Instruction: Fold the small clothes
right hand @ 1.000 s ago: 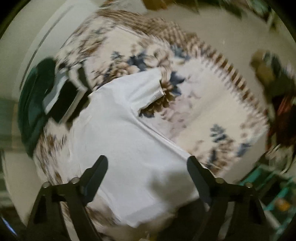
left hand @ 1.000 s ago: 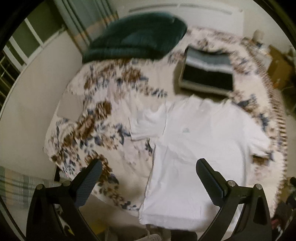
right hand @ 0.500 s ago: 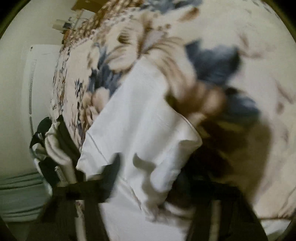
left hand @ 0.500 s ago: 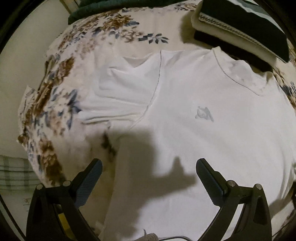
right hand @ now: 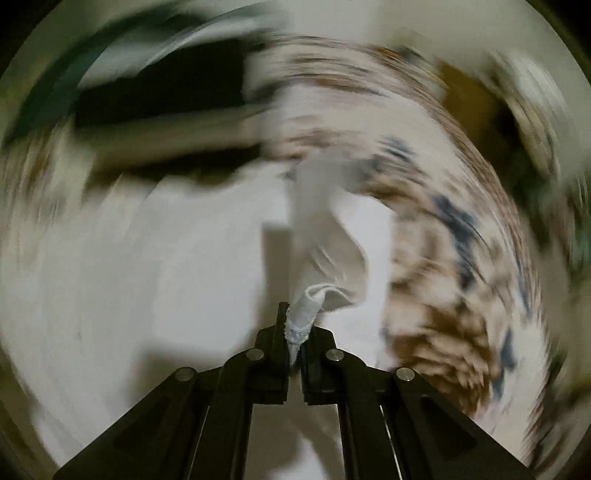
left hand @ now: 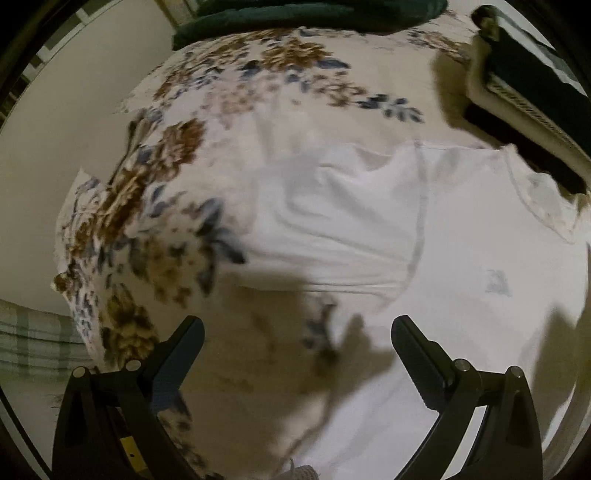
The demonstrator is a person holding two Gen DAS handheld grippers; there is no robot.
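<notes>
A white t-shirt [left hand: 461,236] lies flat on a floral bedspread [left hand: 177,192], its left sleeve [left hand: 332,214] spread out ahead of my left gripper [left hand: 297,347]. The left gripper is open and empty, low over the bedspread just left of the shirt's side. In the right wrist view my right gripper [right hand: 297,332] is shut on the edge of the shirt's right sleeve [right hand: 332,251], which is lifted and twisted above the shirt body [right hand: 147,277]. That view is heavily motion-blurred.
A stack of folded dark and light clothes [left hand: 524,92] sits at the far right by the shirt's collar. A dark green blanket [left hand: 314,14] lies at the head of the bed. The bed's left edge [left hand: 70,288] drops to the floor.
My right gripper has closed on the right sleeve and lifted it, swinging fast. My left gripper has shifted left and lower, toward the left sleeve, still open.
</notes>
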